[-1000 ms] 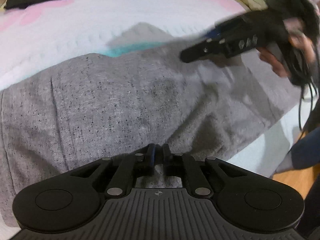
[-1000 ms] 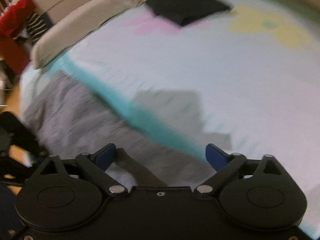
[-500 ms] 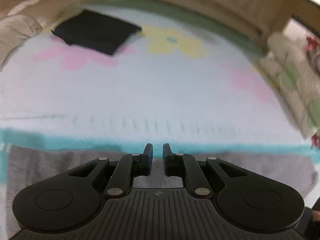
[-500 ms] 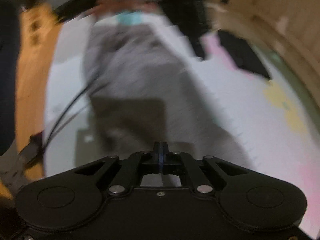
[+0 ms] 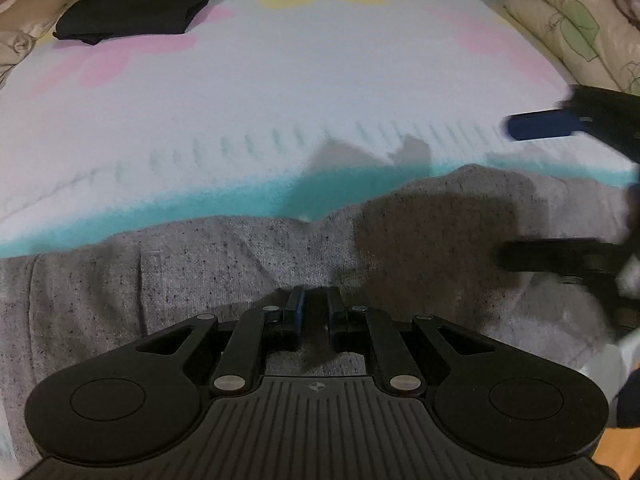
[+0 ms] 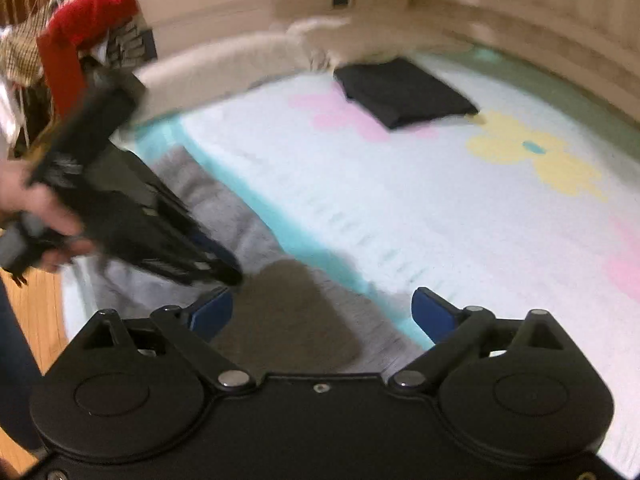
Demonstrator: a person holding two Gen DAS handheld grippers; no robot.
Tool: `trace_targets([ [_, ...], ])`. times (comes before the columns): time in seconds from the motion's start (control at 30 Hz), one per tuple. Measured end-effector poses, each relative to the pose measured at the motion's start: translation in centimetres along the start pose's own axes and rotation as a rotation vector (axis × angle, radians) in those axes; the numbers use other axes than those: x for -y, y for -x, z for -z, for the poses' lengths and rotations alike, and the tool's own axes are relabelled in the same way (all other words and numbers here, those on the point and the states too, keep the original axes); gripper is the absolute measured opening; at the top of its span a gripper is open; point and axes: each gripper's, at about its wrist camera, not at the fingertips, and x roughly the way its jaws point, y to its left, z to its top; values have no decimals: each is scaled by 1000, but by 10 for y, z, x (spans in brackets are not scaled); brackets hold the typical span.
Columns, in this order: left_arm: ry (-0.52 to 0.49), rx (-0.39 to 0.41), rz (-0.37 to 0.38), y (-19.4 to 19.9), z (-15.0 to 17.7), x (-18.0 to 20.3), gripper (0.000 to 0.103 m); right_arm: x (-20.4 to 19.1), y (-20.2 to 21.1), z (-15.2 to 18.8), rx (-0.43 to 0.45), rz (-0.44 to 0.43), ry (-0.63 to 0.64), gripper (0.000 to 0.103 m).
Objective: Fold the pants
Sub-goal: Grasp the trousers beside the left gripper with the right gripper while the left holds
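Grey speckled pants (image 5: 200, 272) lie flat along the near edge of a white bed cover with a teal stripe (image 5: 224, 200). My left gripper (image 5: 313, 304) hovers low over the pants with its jaws a narrow gap apart, holding nothing. My right gripper (image 6: 322, 312) is wide open and empty above the pants (image 6: 280, 320). The right gripper also shows blurred at the right edge of the left wrist view (image 5: 560, 184), and the left gripper shows at the left of the right wrist view (image 6: 132, 216).
A folded black garment (image 5: 144, 0) lies at the far side of the bed, also in the right wrist view (image 6: 404, 92). Pillows (image 5: 576, 20) line the far right. Wooden floor (image 6: 36, 312) lies off the bed's near edge.
My right gripper has opened wide from shut and swung back over the pants' edge. My left gripper has dropped back low over the pants, jaws still a narrow gap apart.
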Motion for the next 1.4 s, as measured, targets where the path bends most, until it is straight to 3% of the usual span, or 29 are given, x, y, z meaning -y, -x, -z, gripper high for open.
trace_targets([
  [0.1,28,3,16,-4,-7,-1,11,5,-35,-6,-90,-19,38,94],
  [0.13,47,18,28,-1,-9,-4,11,0,-44,-2,-105,-19,40,82],
  [0.17,77,52,41,5,-12,-9,11,-2,-48,4,-118,-25,40,31],
  [0.2,111,105,55,13,-15,-15,11,-4,-53,6,-157,-32,31,15],
  [0.27,189,253,78,33,-20,-24,11,-22,-40,15,-115,10,76,14],
  [0.37,249,315,65,40,-25,-27,11,-62,-13,36,-39,99,246,14],
  [0.53,125,154,58,15,-19,-7,11,-129,-2,85,-11,191,549,12],
  [0.6,30,65,46,4,-6,1,11,-139,-6,94,-24,207,594,12],
  [0.7,-74,62,35,6,12,7,11,-137,-8,94,-39,193,553,13],
  [0.8,-81,73,34,10,18,7,11,-117,2,77,-30,139,441,16],
  [0.83,-79,72,35,9,19,7,11,-107,9,68,-16,117,374,20],
  [0.9,-94,70,28,11,19,10,11,-84,23,49,16,70,225,47],
  [0.93,-105,69,23,14,13,14,11,-72,26,41,25,56,165,50],
  [1.1,-132,78,14,12,14,20,11,-30,6,9,-25,-23,-49,50],
  [1.23,-139,86,14,10,16,20,11,-23,-34,-1,-139,-48,-53,50],
  [1.4,-168,92,5,10,16,24,11,-15,-57,0,-205,-141,-116,41],
])
